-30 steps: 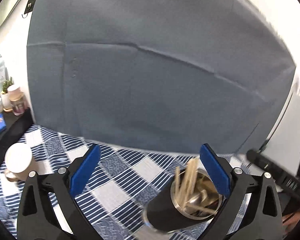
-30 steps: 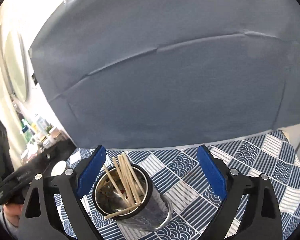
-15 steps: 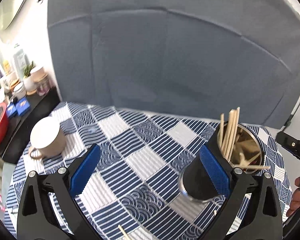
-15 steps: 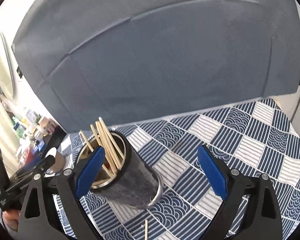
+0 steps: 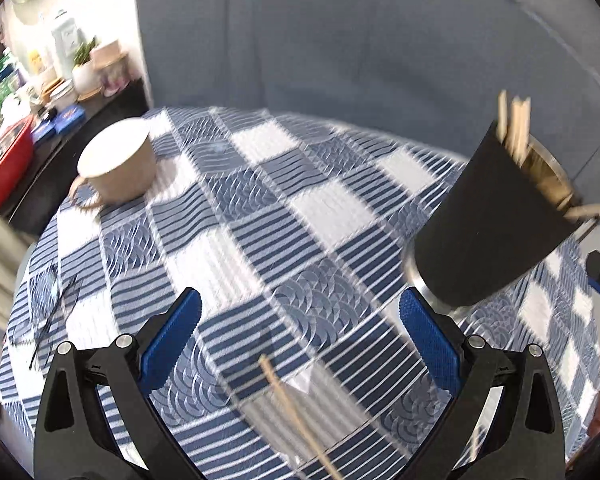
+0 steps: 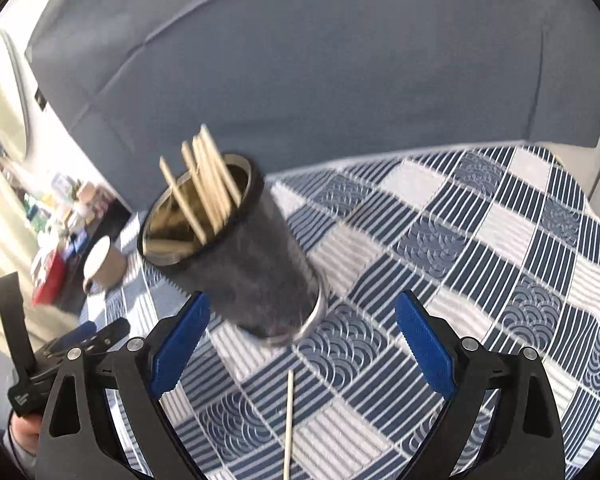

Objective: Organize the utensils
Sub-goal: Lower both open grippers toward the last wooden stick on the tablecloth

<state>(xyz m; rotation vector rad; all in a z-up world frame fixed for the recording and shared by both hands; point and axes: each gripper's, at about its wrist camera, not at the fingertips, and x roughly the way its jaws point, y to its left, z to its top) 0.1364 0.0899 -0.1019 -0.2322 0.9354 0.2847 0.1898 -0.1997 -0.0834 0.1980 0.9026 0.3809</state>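
Nearest us, both tongs, left gripper and right gripper, gape wide and empty over one loose chopstick at the tablecloth's near edge, remaining work; beyond, mid-cloth, the dark holder already keeps several chopsticks.

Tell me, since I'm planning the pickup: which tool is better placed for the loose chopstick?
Probably the right tool: the chopstick lies centred between its open jaws. In the left tool view it runs off diagonally.
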